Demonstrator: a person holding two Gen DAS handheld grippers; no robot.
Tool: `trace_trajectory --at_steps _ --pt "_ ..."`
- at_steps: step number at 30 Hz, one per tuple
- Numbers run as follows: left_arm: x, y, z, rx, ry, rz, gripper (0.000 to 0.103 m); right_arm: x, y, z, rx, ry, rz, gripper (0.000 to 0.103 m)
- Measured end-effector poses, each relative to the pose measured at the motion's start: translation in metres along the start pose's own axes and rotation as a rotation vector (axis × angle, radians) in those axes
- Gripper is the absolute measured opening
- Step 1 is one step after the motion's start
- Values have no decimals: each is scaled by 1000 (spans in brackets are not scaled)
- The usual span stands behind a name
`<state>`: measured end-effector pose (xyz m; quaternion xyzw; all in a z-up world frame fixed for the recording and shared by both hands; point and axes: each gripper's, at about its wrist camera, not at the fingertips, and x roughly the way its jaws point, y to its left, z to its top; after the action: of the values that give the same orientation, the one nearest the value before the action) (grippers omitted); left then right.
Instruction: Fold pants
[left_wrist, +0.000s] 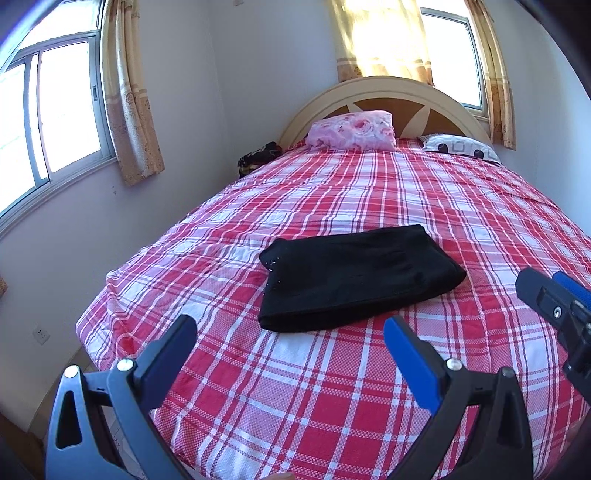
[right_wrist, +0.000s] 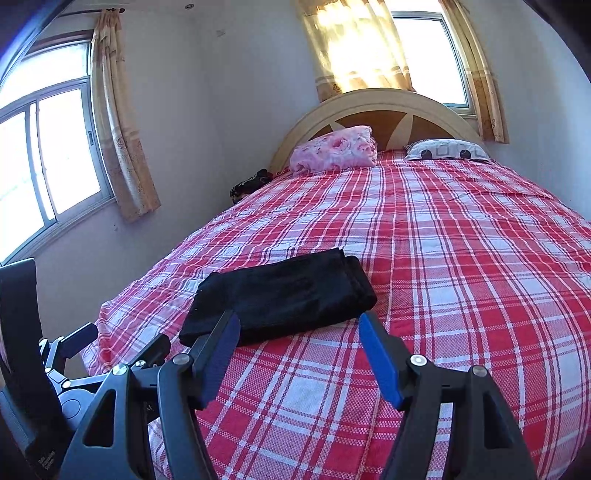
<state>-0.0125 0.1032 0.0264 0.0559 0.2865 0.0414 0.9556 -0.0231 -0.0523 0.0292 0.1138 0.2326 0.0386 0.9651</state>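
Two released grippers, the left gripper (left_wrist: 290, 330) and right gripper (right_wrist: 299, 325), point slightly downward, apart from the folded black pants (left_wrist: 354, 277) lying near the bed's (left_wrist: 480, 229) foot edge.

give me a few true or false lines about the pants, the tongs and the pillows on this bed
1. The black pants lie folded on the plaid bedspread. True.
2. The left tongs grip the pants. False: they stand open, short of the cloth.
3. The right tongs are open and empty. True.
4. The pink floral pillow lies on the pants. False: it sits by the headboard.
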Motion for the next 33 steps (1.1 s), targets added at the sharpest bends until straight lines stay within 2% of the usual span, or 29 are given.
trace_trajectory --at_steps 33 --pt "5 -2 -3 -3 16 3 103 4 -9 -4 22 14 -18 69"
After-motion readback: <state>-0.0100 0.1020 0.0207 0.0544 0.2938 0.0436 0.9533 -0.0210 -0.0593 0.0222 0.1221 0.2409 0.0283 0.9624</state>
